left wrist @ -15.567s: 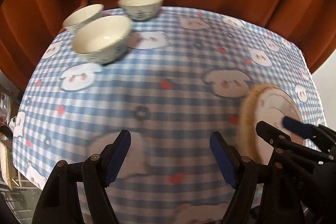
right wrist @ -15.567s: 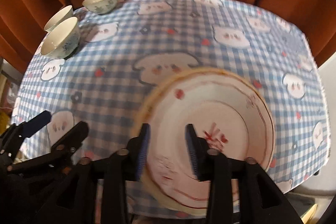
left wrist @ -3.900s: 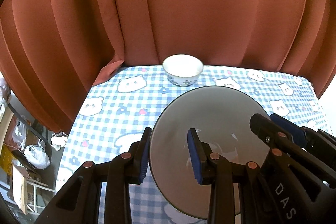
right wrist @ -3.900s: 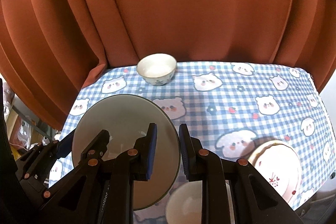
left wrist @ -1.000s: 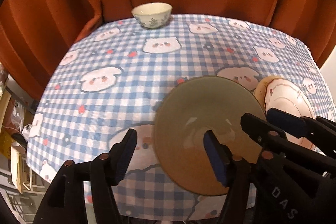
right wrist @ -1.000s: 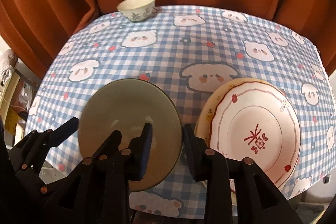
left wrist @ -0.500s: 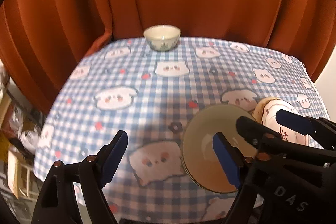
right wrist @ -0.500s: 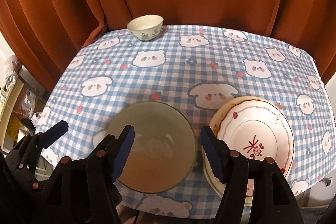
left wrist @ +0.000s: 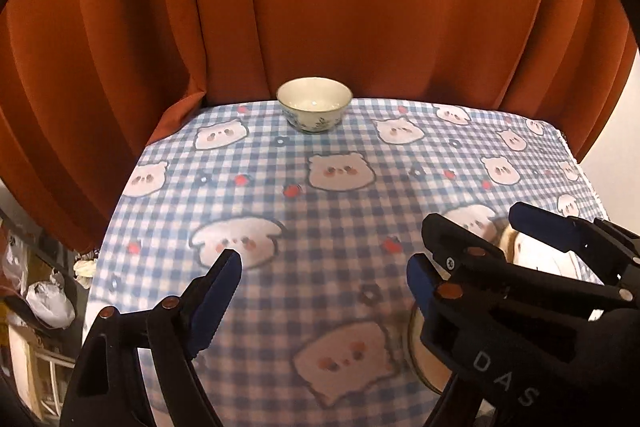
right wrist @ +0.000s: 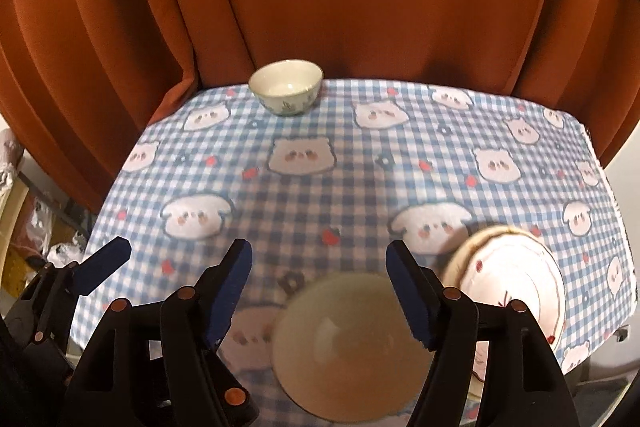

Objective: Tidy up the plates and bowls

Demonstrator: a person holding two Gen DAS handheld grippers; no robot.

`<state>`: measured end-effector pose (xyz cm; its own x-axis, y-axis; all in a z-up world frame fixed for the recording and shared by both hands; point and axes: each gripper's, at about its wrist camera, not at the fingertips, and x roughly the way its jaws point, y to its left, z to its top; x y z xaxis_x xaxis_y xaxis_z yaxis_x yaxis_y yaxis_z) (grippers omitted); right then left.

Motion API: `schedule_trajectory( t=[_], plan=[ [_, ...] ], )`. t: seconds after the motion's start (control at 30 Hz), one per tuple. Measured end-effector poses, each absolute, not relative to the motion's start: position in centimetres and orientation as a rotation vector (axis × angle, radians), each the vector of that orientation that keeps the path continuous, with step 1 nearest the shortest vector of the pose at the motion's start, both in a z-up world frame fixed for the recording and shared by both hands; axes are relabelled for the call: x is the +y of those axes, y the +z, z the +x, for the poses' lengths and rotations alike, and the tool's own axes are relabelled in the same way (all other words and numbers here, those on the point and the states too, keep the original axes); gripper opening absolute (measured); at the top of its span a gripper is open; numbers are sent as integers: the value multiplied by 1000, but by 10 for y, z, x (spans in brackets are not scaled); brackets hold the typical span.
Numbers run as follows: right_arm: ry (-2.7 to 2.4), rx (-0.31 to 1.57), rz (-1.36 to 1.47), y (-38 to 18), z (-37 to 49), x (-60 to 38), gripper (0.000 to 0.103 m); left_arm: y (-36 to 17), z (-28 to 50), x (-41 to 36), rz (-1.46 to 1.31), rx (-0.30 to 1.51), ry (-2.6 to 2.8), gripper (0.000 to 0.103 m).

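Grey glass plate (right wrist: 352,351) lies flat on table (right wrist: 360,187), beside patterned plate (right wrist: 516,283). Left tongs (left wrist: 320,291) and right tongs (right wrist: 320,287) apart, just opened, empty. Next likely far bowl (right wrist: 285,87): approach low, straddle rim squarely.

A plain greenish-grey plate (right wrist: 352,351) lies flat near the front edge of the checked surface (right wrist: 360,187). Just to its right lies a white plate (right wrist: 516,283) with red line decoration, seemingly stacked on another. A small floral bowl (right wrist: 285,87) stands upright at the far edge.
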<state>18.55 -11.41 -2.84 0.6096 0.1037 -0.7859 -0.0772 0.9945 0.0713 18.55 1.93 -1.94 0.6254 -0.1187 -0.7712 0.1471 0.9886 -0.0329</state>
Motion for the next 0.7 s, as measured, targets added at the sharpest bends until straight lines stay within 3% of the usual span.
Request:
schedule_trajectory(
  t=[0.7],
  plan=[
    [-78,845,39,10,291,-17,73,4,306,92,60,830,-283,82]
  ],
)
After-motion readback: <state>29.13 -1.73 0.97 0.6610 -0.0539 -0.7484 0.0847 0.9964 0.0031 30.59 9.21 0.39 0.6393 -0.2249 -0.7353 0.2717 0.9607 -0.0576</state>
